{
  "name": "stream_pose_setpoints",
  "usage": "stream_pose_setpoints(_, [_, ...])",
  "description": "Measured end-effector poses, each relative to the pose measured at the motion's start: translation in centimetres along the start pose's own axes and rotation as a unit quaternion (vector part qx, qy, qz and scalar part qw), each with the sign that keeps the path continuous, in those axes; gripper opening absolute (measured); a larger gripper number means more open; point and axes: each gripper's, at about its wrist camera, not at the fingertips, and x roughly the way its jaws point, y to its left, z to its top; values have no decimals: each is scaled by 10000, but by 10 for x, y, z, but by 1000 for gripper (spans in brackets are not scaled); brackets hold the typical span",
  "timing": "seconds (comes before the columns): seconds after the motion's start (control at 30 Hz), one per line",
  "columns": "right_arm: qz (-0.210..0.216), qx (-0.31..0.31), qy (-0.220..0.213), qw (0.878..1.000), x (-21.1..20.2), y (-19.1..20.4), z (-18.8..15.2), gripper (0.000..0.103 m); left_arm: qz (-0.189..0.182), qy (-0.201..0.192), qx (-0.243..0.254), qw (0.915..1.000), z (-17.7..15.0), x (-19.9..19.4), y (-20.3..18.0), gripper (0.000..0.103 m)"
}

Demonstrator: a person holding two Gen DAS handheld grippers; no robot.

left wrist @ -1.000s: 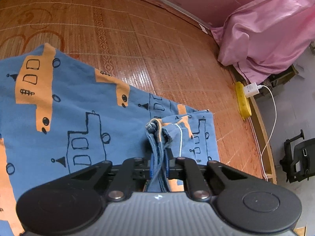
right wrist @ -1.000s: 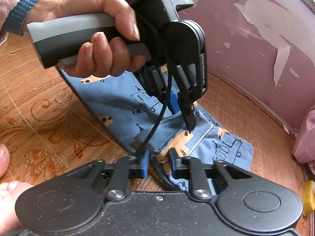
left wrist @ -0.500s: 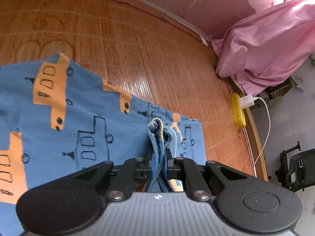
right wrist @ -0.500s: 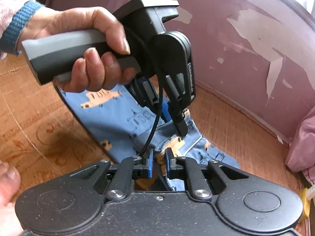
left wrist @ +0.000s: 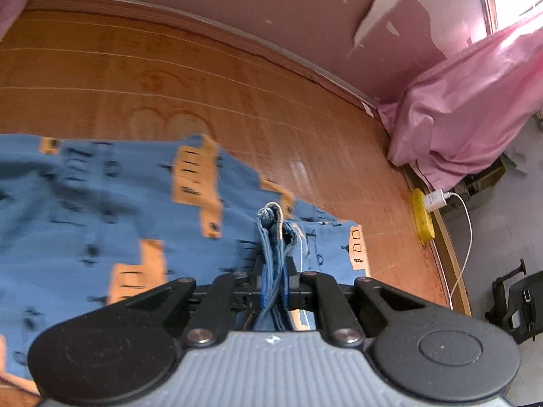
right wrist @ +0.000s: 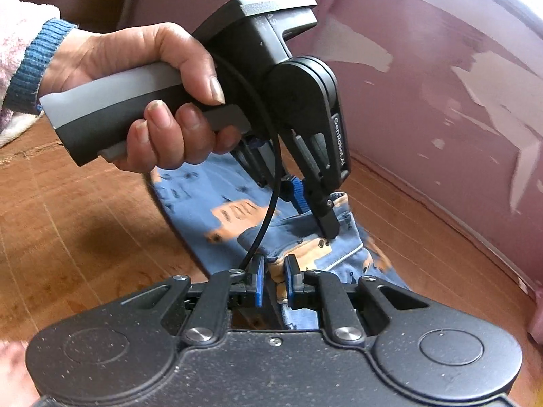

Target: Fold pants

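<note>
**Both grippers pinching the pants at one end**

In the left wrist view, the left gripper (left wrist: 274, 283) is pressed together on a bunched fold of the pants (left wrist: 101, 210), the blue layers standing up in a narrow ridge between its pads. A pale cord (left wrist: 278, 208) loops at the top of that ridge. The rest of the pants, blue with orange blocks, spreads out to the left over the mat (left wrist: 169, 84), blurred in places. To the right of the ridge a flat corner of the cloth lies on the mat.

In the right wrist view, the right gripper (right wrist: 274, 279) has its blue pads narrowly apart with an orange-and-blue edge of the pants (right wrist: 210, 203) pinched between them. Just beyond it, the left gripper's fingertips come down onto the same end of the cloth. A hand (right wrist: 142, 95) with a blue cuff (right wrist: 34, 64) holds its grey and black handle, and a black cable (right wrist: 268, 210) runs down from it.

Farther off, a yellow power strip (left wrist: 422, 218) with a white charger (left wrist: 436, 200) lies at the mat's edge. A pink cloth (left wrist: 475, 101) is heaped in the corner against the peeling wall (left wrist: 305, 6). A black chair (left wrist: 519, 302) stands beyond the edge.
</note>
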Motion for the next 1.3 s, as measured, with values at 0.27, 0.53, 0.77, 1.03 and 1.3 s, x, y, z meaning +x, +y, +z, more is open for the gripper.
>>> stream_pose_setpoints(0.27, [515, -287, 239, 9980, 33, 22, 8, 18, 331, 25, -142, 9993, -7, -1, 35, 14])
stream_pose_setpoints(0.53, [-569, -166, -160, 9981, -9, -47, -19, 73, 987, -834, 705, 9891, -29, -35, 5, 55])
stream_pose_setpoints(0.77, [-1653, 376, 372, 9848, 27, -128, -55, 53, 638, -1022, 1698, 9781, -62, -6, -48, 53])
stream_pose_setpoints(1.03, [-1686, 325, 623, 9832, 68, -137, -66, 53, 633, -672, 1770, 9799, -66, 10, -28, 32])
stream_pose_setpoints(1.3, [-1188, -49, 505, 9916, 7, -80, -75, 62, 1065, -803, 2002, 9706, -90, -10, -23, 58])
